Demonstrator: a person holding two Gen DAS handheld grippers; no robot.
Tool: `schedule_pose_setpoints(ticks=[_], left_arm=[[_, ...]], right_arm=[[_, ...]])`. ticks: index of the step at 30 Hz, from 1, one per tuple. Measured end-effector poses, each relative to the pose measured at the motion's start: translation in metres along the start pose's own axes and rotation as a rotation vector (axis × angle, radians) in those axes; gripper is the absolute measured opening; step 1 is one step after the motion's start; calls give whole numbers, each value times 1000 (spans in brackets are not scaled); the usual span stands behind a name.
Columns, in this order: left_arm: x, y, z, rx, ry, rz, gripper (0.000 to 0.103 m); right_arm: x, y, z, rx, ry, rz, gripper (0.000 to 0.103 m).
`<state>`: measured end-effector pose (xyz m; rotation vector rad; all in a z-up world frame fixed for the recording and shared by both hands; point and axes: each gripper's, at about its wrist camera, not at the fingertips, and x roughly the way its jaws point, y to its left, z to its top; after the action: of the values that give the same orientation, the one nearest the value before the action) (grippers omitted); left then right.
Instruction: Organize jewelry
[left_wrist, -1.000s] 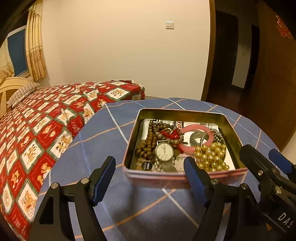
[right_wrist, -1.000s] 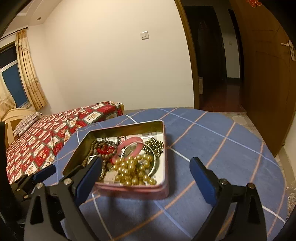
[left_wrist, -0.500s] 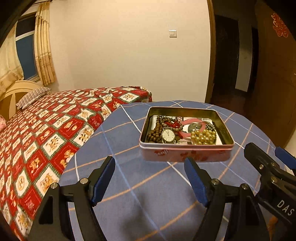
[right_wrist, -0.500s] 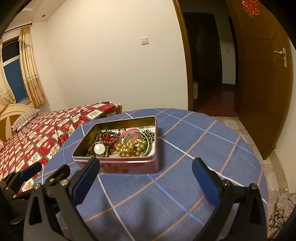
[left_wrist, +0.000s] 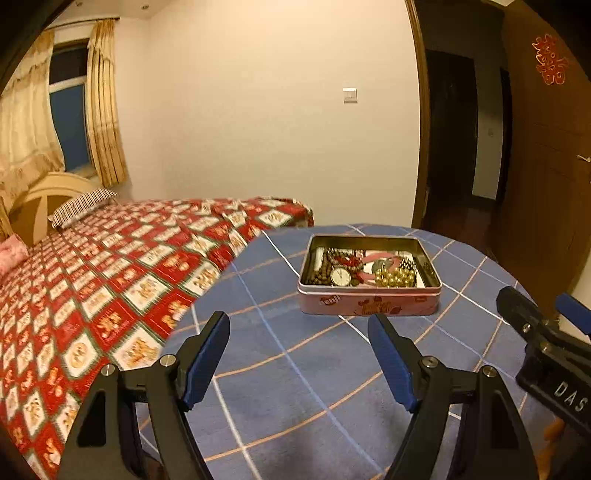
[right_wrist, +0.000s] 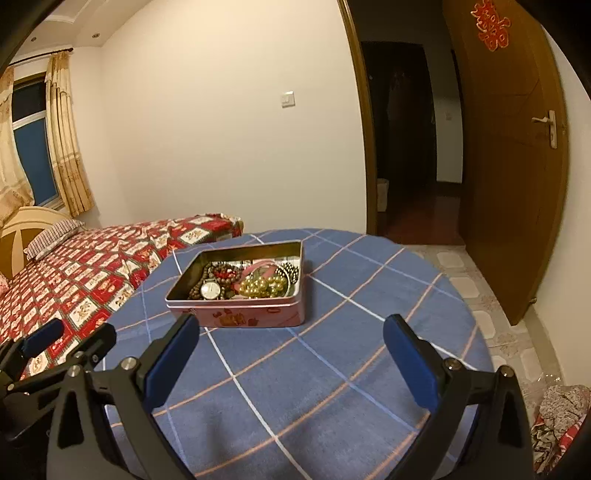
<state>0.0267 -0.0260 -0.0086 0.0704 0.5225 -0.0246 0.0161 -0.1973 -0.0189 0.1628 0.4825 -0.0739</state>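
Note:
A pink metal tin stands open on a round table with a blue checked cloth. It holds a watch, brown bead strands, gold pearls, a pink bangle and dark beads. My left gripper is open and empty, well short of the tin. My right gripper is open and empty, also short of it, and shows at the right of the left wrist view.
A bed with a red patterned cover lies left of the table. A wooden door stands open at the right beside a dark doorway. A crumpled red wrapper lies on the tiled floor.
Both grippers have drawn back and up from the tin, which now looks smaller and farther away. Both stay open and empty.

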Motion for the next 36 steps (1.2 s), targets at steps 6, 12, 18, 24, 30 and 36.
schedule_pose_setpoints(ticks=[6,12,18,24,30,36], left_arm=[[-31,8,11,-17,-67,-1,77],[-56,12,21,-23,-124,10,79],[-73,16,27,-37,-175,16,83],[-80,17,28,-33,-194,18,85],[-83,13,28,-17,-201,17,85],[-83,12,28,-17,-199,19,85]], right_arm=[[-30,2,13,15,-62,4,102],[-56,12,26,5,-133,7,103],[-72,15,33,10,-175,24,103],[-75,16,35,18,-188,29,103],[-78,16,33,23,-189,29,103],[-77,17,33,24,-181,36,103]])
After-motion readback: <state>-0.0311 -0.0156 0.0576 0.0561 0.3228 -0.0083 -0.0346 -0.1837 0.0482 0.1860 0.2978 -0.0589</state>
